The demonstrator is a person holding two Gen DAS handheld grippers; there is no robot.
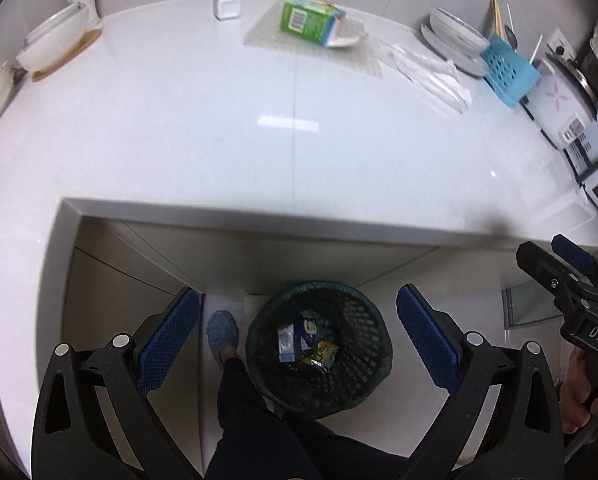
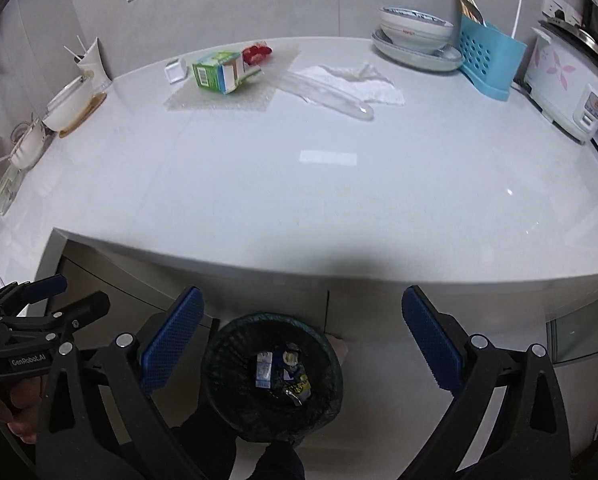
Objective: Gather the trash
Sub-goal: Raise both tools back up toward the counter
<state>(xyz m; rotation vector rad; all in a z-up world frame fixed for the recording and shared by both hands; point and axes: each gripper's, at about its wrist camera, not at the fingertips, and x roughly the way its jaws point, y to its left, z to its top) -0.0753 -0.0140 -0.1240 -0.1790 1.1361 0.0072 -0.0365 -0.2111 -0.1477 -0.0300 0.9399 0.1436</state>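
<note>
Black mesh bin (image 1: 319,350) sits on the floor below us w/ wrappers inside; both hand-held grippers, left (image 1: 297,332) & right (image 2: 301,338), hang wide open, empty, over it. Green carton (image 2: 219,70) and tissue (image 2: 355,80) wait on the table (image 2: 299,184).

left hand-held gripper (image 1: 297,334) – jaws wide | right hand-held gripper (image 2: 302,336) – jaws wide

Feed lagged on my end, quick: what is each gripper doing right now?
Left gripper: open, holding nothing, above the black mesh trash bin.
Right gripper: open, holding nothing, above the same bin.
</note>
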